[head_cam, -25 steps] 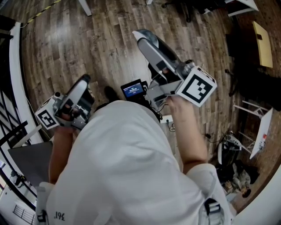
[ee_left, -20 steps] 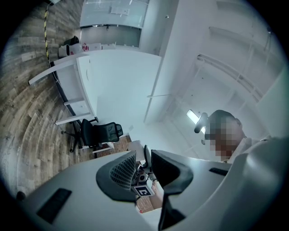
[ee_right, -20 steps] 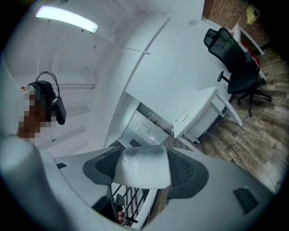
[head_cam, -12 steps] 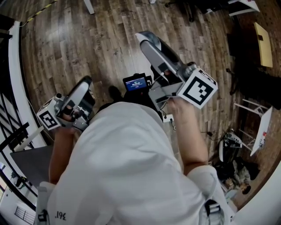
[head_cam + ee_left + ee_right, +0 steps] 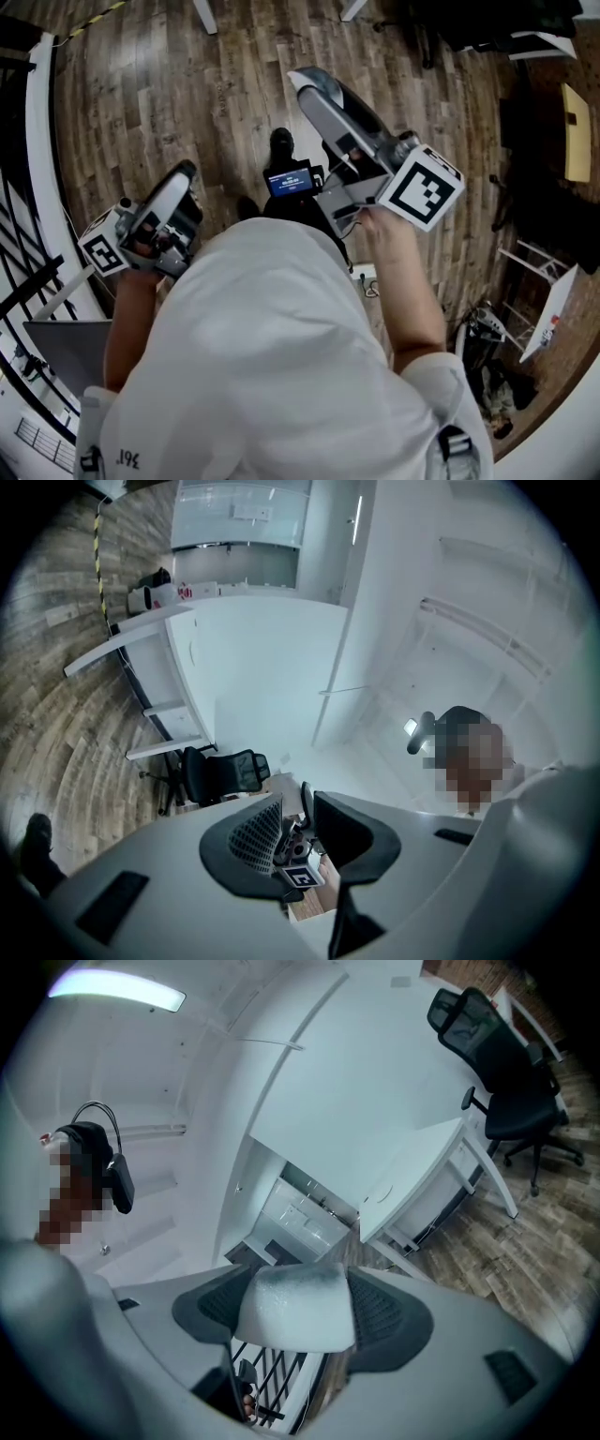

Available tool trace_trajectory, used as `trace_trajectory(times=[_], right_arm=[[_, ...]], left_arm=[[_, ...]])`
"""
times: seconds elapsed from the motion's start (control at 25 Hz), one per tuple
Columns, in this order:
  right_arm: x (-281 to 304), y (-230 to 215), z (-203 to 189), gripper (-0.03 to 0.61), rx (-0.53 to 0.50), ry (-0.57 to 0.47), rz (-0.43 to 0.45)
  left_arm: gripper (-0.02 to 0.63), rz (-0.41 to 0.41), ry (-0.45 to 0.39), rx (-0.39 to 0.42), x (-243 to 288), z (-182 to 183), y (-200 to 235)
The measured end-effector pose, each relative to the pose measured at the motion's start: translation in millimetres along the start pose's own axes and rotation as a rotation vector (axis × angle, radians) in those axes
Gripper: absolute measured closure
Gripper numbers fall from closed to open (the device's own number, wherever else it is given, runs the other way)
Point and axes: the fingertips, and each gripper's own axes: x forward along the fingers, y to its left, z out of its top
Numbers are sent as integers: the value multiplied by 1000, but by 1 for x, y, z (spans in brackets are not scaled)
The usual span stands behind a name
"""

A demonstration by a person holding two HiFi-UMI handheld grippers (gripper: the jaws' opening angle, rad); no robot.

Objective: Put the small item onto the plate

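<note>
The small item (image 5: 295, 1307) is a pale, whitish block, and my right gripper (image 5: 298, 1321) is shut on it, both pads pressing its sides. In the head view the right gripper (image 5: 311, 82) points up and away from my body, its marker cube near my hand. My left gripper (image 5: 180, 176) is held at my left side; in the left gripper view its jaws (image 5: 302, 832) stand a little apart with nothing between them, and the other gripper's marker cube shows through the gap. No plate is visible in any view.
Wood-plank floor (image 5: 187, 84) lies below me. A black shoe (image 5: 281, 142) and a small lit screen (image 5: 289, 181) sit just ahead of my white shirt. White desks and black office chairs (image 5: 506, 1072) (image 5: 225, 772) stand around. A dark railing (image 5: 37, 281) runs at the left.
The head view has tilted, so the floor slid down the frame and a black shoe came into sight. Both grippers keep nearly the same place; the right stays shut on the item.
</note>
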Motion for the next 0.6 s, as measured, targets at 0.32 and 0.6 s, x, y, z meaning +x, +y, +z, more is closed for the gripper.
trace_trajectory(times=[0.32,0.6], right_arm=[[84,-62,92,264,9,65,54],[122,-109,163,264,14,96,82]], left_arm=[[509,25,-31,32,100,74,49],[509,56,-53,53,178,116,77]])
